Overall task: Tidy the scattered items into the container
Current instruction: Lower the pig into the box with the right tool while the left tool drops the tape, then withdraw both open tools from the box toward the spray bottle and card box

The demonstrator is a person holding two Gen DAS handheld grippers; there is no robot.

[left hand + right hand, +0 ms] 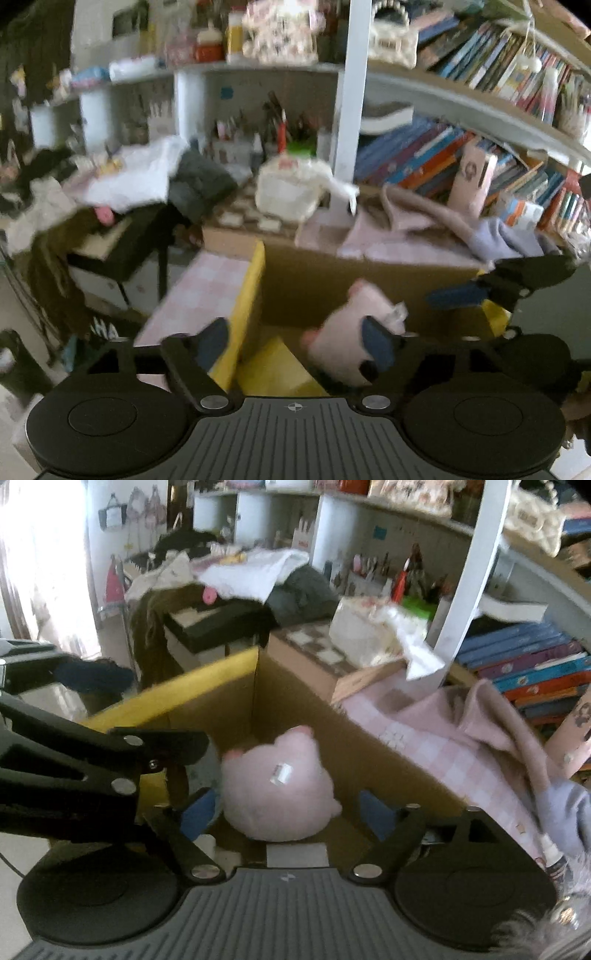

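A plush toy [275, 786] lies inside the open cardboard box [295, 698] below me, near its far corner. My right gripper [288, 808] hangs over the box, its jaws either side of the toy; my left gripper [295, 347] hangs beside it. Behind the box, a shelf of books [532, 672].

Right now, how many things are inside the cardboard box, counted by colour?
Pink: 1, the plush toy lying on the floor of the cardboard box
Other colours: 0 that I can see
Total: 1, though the bottom near the camera is partly hidden by the tongs.
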